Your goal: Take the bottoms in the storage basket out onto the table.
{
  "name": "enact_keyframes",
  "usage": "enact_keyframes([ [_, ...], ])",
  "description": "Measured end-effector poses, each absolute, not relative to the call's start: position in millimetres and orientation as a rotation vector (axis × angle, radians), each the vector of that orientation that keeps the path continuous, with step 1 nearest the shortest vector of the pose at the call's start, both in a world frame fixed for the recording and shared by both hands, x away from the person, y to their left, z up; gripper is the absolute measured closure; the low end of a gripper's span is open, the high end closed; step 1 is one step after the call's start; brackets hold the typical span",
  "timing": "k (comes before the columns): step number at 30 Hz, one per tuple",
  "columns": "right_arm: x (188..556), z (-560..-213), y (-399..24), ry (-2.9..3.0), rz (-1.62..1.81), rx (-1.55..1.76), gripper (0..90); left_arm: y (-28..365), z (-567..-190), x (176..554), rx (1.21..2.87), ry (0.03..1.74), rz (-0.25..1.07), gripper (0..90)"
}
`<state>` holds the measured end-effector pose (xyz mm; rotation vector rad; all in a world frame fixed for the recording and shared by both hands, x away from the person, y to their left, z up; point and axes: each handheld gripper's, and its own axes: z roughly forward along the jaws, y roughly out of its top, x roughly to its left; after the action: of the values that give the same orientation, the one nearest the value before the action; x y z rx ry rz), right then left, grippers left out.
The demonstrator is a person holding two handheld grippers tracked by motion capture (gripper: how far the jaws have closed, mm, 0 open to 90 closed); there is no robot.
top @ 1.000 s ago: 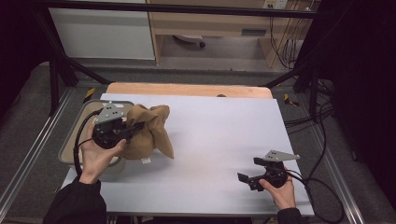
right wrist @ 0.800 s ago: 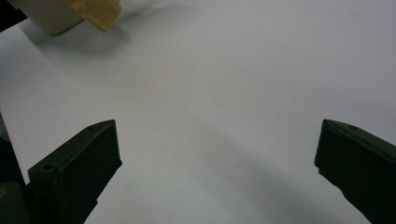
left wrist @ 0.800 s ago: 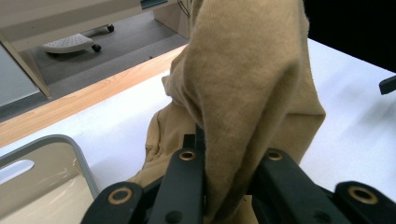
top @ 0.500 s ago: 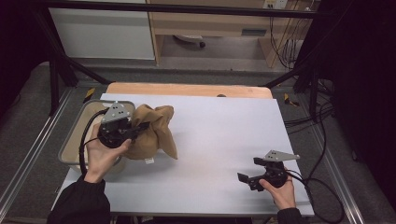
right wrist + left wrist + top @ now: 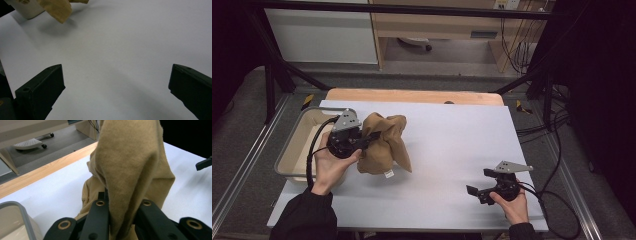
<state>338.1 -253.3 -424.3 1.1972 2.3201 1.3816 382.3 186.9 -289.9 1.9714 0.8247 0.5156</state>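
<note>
A tan cloth garment hangs bunched above the left part of the white table, its lower end trailing on the surface. My left gripper is shut on a fold of it; in the left gripper view the two black jaws pinch the tan cloth, which rises in front of the camera. My right gripper rests low near the table's front right edge, jaws wide apart with bare table between them. The right gripper view shows the cloth's hanging corner far off.
A shallow beige tray with a grey rim sits at the table's left edge, beside my left hand. A wooden strip runs along the far edge. Cables trail off the right side. Dark frame posts stand around the table.
My left gripper has lifted the cloth and carried it slightly right and away from the tray. The right gripper has stayed put.
</note>
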Motion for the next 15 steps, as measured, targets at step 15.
enact_keyframes([
  [15,338,-424,-253,2.320,1.381,1.197,0.6,162,-297,388,1.993,0.804,0.494,83.9],
])
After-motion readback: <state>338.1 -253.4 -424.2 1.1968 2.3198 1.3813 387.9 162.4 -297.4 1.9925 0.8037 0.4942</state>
